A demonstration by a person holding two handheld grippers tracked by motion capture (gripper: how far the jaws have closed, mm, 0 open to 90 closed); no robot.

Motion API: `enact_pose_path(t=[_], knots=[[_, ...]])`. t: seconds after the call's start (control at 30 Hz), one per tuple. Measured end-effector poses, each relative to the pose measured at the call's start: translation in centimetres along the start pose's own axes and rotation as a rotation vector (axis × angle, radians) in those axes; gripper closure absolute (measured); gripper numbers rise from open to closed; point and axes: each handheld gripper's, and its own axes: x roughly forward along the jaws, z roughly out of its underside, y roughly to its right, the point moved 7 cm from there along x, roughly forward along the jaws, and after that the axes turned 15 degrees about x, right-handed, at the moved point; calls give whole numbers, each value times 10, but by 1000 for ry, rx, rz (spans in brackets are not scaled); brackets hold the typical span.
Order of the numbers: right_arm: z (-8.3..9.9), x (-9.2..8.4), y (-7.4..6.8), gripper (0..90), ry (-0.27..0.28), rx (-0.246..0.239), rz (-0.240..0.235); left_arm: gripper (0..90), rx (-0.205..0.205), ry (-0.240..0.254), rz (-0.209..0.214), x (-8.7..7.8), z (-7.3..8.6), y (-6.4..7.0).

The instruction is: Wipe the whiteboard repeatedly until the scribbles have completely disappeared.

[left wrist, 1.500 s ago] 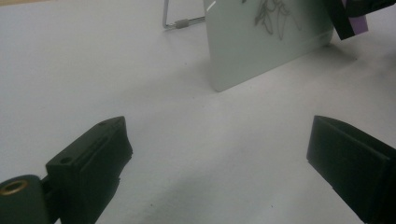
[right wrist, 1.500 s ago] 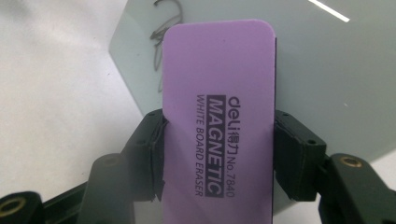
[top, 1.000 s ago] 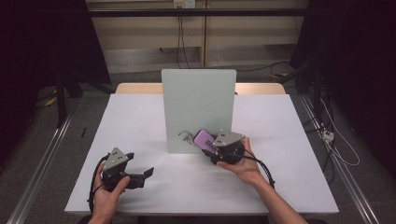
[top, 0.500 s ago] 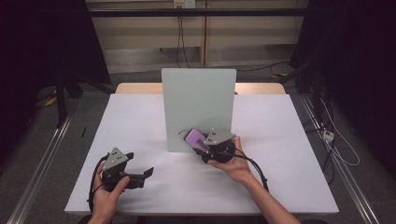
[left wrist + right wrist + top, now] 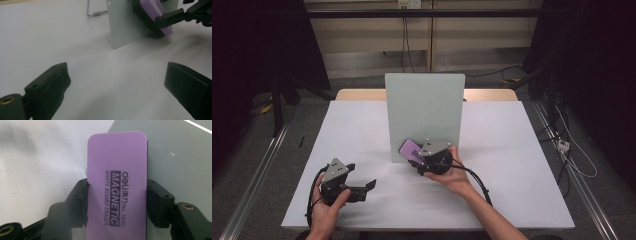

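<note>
Left gripper (image 5: 362, 187) rested near front of worktop (image 5: 512, 150), jaws apart, nothing between. Farther in, right gripper (image 5: 414, 156) clamped across short sides of purple eraser (image 5: 117, 185); long axis pointed ahead at upright whiteboard (image 5: 424, 107), just beyond, lower edge.

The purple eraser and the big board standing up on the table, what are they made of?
The purple eraser looks like soft matte foam on top, with no shine and rounded corners; its dark underside, seen in the left gripper view, may be felt. The standing board looks like a smooth, pale grey-green whiteboard panel, probably coated metal or plastic; a thin shiny wire stand, likely metal, props it.
</note>
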Motion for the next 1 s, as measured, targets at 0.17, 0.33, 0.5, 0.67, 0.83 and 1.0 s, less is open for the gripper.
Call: enact_pose_path(t=[0.17, 0.33, 0.5, 0.67, 0.83, 1.0], knots=[[-4, 7, -5, 417, -5, 10, -22, 58, 0, 1, -1, 0, 0, 0], [-18, 9, -7, 417, 10, 3, -22, 58, 1, 0, -3, -1, 0, 0], [-44, -2, 2, 417, 71, -8, 10, 58, -4, 2, -4, -3, 1, -1], [-54, -7, 5, 417, 87, -23, 31, 58, -3, 3, -6, -3, 1, -1], [-42, 8, -6, 417, 59, -47, 12, 58, 0, 2, -6, -3, 1, 0], [-32, 19, -15, 417, 32, -54, -7, 58, -1, 5, -6, -4, 1, -1]])
